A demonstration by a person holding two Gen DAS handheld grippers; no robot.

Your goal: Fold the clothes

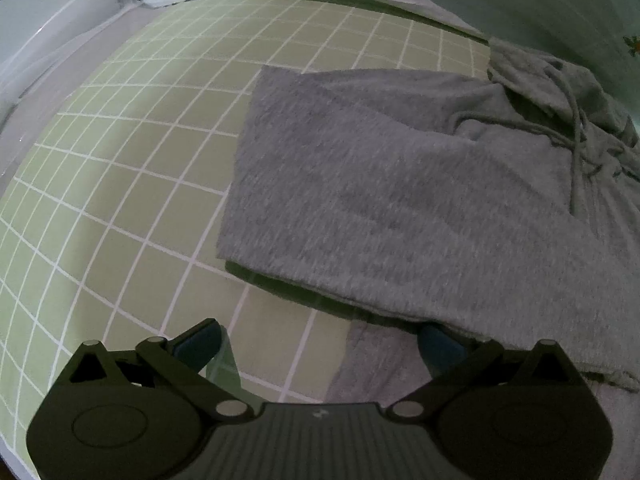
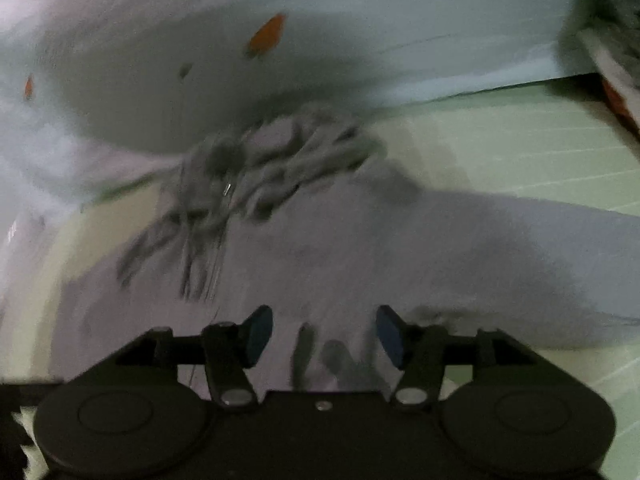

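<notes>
Your right gripper (image 2: 324, 334) stands with its jaws parted and nothing pinched, directly above the grey garment (image 2: 360, 248), whose bunched drawstring waist (image 2: 256, 168) lies ahead and slightly to its left. Your left gripper (image 1: 320, 340) is spread wide and empty too, with the folded edge (image 1: 320, 280) just ahead and the garment's long axis running away to its right. Judging by that, the right is nearer the waist.

Blurred grey garment (image 2: 360, 248) on green grid mat (image 2: 520, 148), right tongs (image 2: 325, 334) parted above it
</notes>
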